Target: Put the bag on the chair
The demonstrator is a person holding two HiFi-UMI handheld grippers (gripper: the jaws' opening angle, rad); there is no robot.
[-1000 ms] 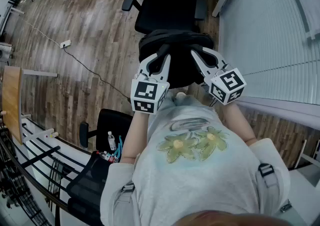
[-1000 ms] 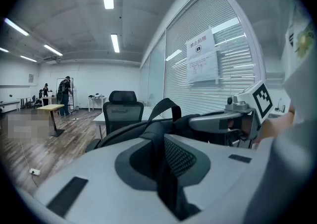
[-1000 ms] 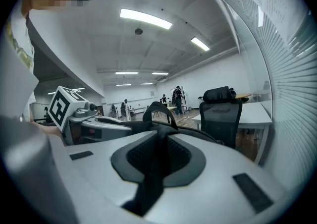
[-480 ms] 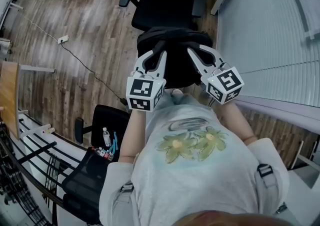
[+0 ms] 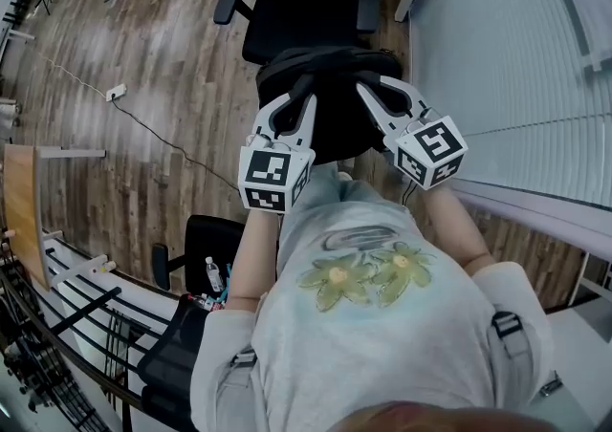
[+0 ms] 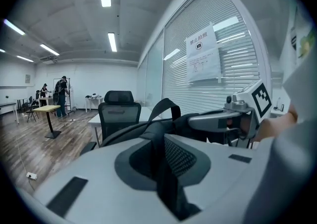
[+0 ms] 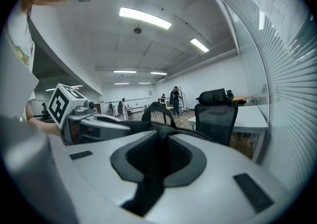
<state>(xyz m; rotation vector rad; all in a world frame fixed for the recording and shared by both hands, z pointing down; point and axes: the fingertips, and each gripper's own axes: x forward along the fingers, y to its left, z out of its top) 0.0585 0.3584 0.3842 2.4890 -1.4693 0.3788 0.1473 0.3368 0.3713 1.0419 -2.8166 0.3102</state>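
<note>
Black on black in the head view: held the bag [image 5: 330,72] up in front of the body, slung between both grippers, over the near edge of the office chair [image 5: 306,14] seat. Could not make out contact with the seat, nor rule it out. Clamped the left gripper [image 5: 296,100] on a strap [image 6: 166,181], jaws drawn nearly together with only the dark webbing between the pads. Did likewise with the right gripper [image 5: 376,88], pinched onto a second strap [image 7: 153,171] running up through its jaws. Pointed both grippers forward and slightly down, side by side, marker cubes nearest the chest. Faced the chair's mesh backrest beyond the bag's raised carry handle [image 6: 167,101] in both gripper views. Stood on a brown wooden floor [image 5: 163,67], with slatted blinds [image 5: 516,57] behind glass along the right and a white worktop [image 7: 252,116] just behind the chair. Had, low on the left of the head view, a second dark seat [image 5: 215,229] with a small bottle [image 5: 212,272] near it, and farther off a white power strip [image 5: 116,92] on its cable. Saw a printed notice [image 6: 202,52] stuck on the glass and several people [image 6: 60,94] standing well away at the far end of the room.
</note>
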